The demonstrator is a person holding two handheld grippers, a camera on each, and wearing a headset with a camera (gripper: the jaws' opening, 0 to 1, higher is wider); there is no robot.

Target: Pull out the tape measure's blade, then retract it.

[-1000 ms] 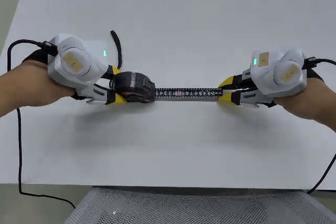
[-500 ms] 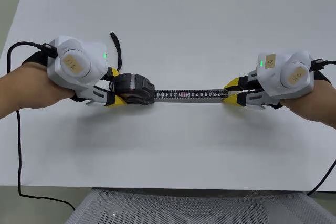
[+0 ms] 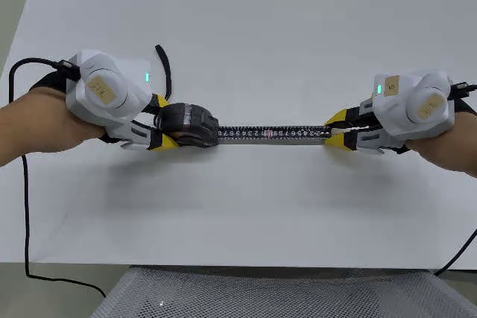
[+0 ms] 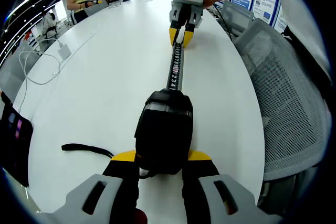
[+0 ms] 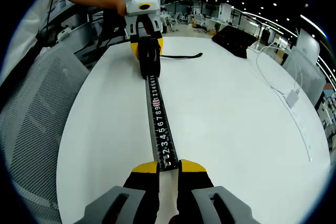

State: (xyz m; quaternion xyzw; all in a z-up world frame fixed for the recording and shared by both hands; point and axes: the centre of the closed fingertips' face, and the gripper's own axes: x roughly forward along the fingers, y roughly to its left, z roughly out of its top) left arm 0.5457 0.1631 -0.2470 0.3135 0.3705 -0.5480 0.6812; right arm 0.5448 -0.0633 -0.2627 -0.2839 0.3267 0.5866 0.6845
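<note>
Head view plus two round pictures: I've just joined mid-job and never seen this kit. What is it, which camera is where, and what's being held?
No robot here: a person holds a left gripper and a right gripper, each with two yellow-tipped jaws. The wide picture comes from a headset camera looking down at the white table. Each round picture comes from a camera riding on one gripper, looking along its jaws toward the other gripper. The left gripper's jaws are shut on the black tape measure, whose strap lies loose on the table. The right gripper's jaws pinch the end of the blade, pulled out straight between the two.
</note>
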